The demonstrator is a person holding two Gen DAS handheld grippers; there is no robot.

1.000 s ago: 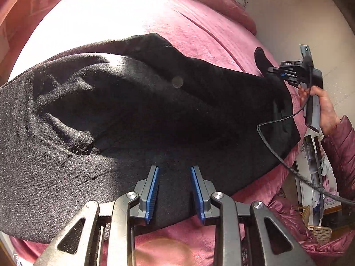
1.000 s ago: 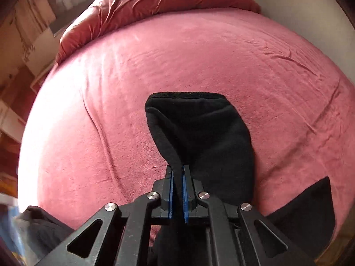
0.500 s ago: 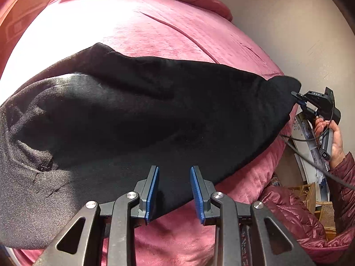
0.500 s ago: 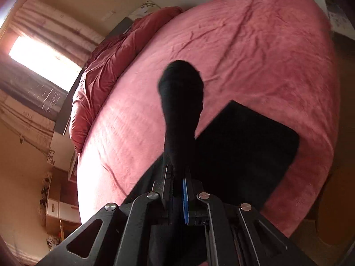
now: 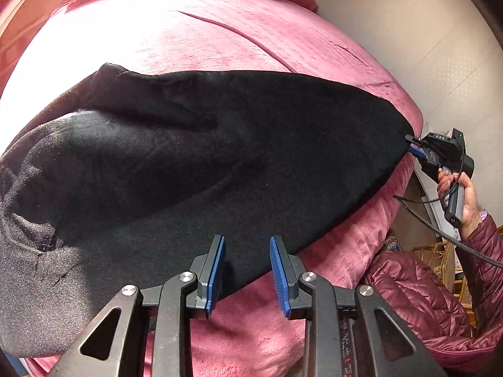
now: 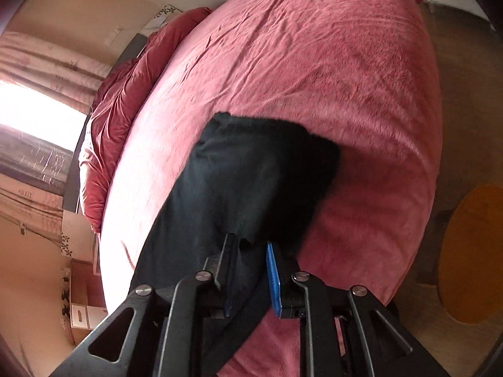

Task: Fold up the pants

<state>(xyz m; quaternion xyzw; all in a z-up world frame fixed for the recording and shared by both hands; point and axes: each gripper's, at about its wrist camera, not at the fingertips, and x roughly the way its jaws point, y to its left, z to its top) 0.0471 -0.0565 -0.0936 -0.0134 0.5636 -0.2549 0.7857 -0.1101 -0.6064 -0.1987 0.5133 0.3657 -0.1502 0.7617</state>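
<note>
My left gripper (image 5: 247, 267) gapes wide over the pants' (image 5: 201, 163) near edge, gripping nothing. My right gripper (image 6: 251, 278) at three o'clock stands parted around their corner. Bare bed (image 5: 195, 31) toward twelve.

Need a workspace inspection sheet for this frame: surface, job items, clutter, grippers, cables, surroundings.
Surface: bed with a pink plush cover, lightly creased.
Job's things: black pants spread across the bed, one end drawn toward the right gripper.
Clutter: nothing seen on the bed apart from a bunched red duvet at its far end.
Grippers: left gripper open, over the pants' near edge; right gripper's fingers apart in its own view, cloth lying between them.
Cables: black cable hanging from the right gripper, off the bed.
Surroundings: curtained window, orange rug, drawers, wicker chair.
</note>
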